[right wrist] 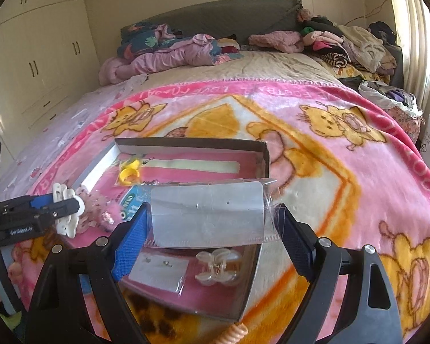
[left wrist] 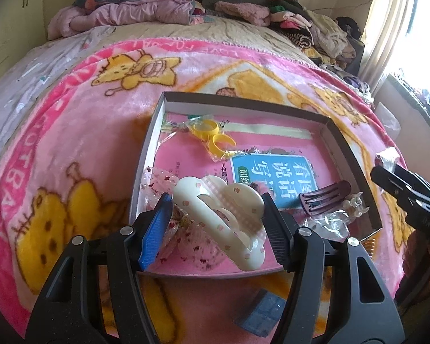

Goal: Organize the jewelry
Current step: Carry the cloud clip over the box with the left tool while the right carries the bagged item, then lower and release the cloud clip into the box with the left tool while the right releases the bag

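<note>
A shallow cardboard box [left wrist: 154, 132] with a pink printed bottom lies on the pink blanket. My left gripper [left wrist: 215, 218] is shut on a cream hair claw clip [left wrist: 223, 215] and holds it over the box's near left corner; it also shows in the right wrist view [right wrist: 66, 215]. My right gripper [right wrist: 212, 229] is shut on a clear plastic packet with a white card [right wrist: 209, 212], held above the box's right side. Inside the box lie yellow rings in a bag [left wrist: 212, 134], a purple comb clip [left wrist: 324, 197], a small clear claw clip [right wrist: 218, 266], an earring card [right wrist: 157, 272] and a pink lace scrunchie [left wrist: 160, 183].
A blue square pad [left wrist: 261, 312] lies on the blanket in front of the box. An orange spiral hair tie [right wrist: 235, 332] lies at the box's near edge. Piles of clothes and quilts [right wrist: 172, 54] cover the far end of the bed. Wardrobes [right wrist: 43, 57] stand to the left.
</note>
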